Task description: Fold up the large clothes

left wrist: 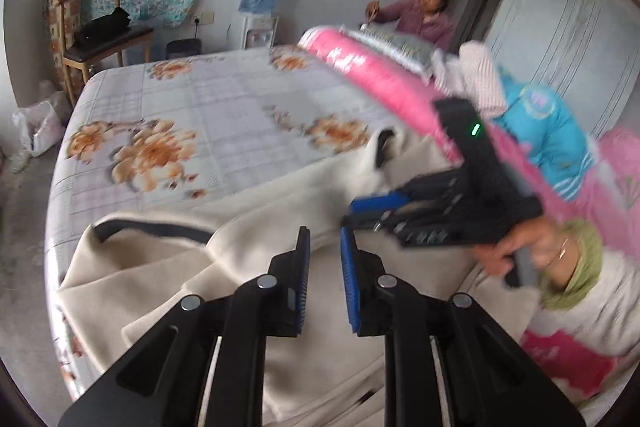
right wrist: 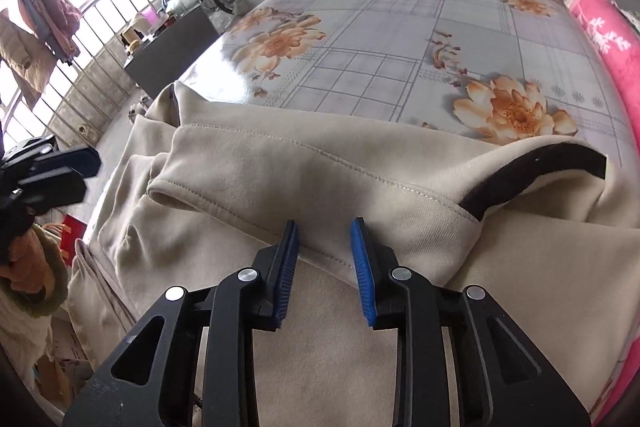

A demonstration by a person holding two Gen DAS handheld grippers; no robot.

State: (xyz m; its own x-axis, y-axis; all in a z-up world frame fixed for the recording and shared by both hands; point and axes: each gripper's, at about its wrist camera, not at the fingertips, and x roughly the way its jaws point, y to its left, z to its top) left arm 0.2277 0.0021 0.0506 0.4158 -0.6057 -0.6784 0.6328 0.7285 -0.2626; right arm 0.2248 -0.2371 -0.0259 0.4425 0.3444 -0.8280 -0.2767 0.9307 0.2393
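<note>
A large cream garment (left wrist: 248,259) with a dark neckband (left wrist: 160,229) lies partly folded on the near end of the bed; it also fills the right wrist view (right wrist: 304,187), neckband (right wrist: 536,171) at right. My left gripper (left wrist: 325,233) is open and empty, just above the cloth. My right gripper (right wrist: 324,229) is open, its blue pads (right wrist: 362,259) either side of a folded hem, not closed on it. In the left wrist view the right gripper (left wrist: 352,211) shows from the side, held by a hand. The left gripper (right wrist: 86,167) shows at the left edge of the right wrist view.
The bed has a grey checked sheet with orange flowers (left wrist: 192,115). A pink rolled quilt (left wrist: 360,67) and blue clothing (left wrist: 548,131) lie along its right side. A wooden chair (left wrist: 96,31) and a water dispenser (left wrist: 260,7) stand beyond. A seated person (left wrist: 424,15) is at the far side.
</note>
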